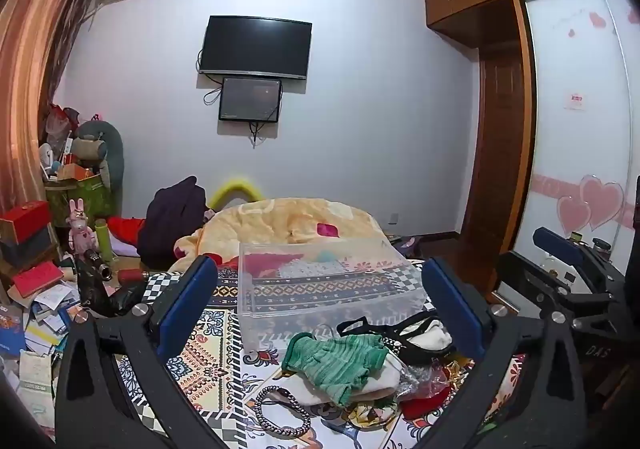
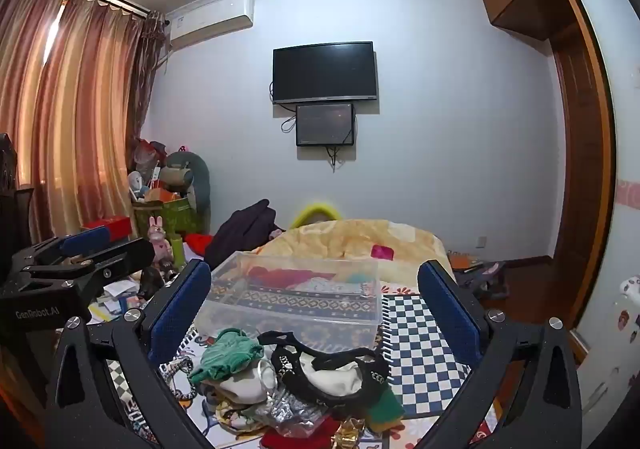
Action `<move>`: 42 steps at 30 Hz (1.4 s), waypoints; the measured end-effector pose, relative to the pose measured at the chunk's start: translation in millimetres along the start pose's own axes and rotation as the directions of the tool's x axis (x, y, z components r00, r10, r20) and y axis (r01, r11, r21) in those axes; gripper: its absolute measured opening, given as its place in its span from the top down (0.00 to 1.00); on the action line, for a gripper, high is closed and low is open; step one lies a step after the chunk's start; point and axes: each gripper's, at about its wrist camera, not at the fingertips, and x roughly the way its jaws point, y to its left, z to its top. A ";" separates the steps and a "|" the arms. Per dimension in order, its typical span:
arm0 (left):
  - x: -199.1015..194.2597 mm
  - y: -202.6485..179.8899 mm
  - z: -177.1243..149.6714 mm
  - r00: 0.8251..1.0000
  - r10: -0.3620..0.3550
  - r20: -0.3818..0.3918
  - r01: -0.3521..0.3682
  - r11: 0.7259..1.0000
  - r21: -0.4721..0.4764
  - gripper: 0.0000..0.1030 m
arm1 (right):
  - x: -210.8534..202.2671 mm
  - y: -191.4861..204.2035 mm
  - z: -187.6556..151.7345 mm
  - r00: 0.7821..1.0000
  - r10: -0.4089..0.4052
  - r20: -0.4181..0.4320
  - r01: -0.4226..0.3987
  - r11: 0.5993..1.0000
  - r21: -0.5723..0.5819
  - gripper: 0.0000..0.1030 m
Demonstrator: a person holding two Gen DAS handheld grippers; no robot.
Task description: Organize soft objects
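A pile of soft things lies on the patterned bed cover: a green knitted piece, a black-and-white strappy garment and a braided band. Behind it stands a clear plastic box with a few colourful soft items inside. My left gripper is open and empty, above the pile, with the box between its fingers. My right gripper is open and empty, just above the pile. Each gripper shows at the edge of the other's view: the right one, the left one.
A yellow quilt is heaped behind the box. A dark bag and cluttered books, boxes and toys lie at the left. A wardrobe stands at the right. A TV hangs on the far wall.
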 end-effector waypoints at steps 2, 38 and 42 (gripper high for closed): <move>0.0 -3.6 -0.4 1.000 0.013 0.005 -0.014 1.000 0.018 0.00 | -0.1 -0.2 -0.2 1.000 0.001 0.004 -0.001 1.000 0.002 0.00; -5.9 -1.8 3.5 1.000 -0.015 0.004 0.015 1.000 0.003 0.00 | -8.4 4.4 8.7 1.000 0.004 0.004 -0.004 1.000 0.021 0.00; -6.3 -2.2 4.7 1.000 -0.013 0.004 0.013 1.000 0.004 0.00 | -8.2 3.1 6.9 1.000 0.004 0.005 -0.004 1.000 0.024 0.00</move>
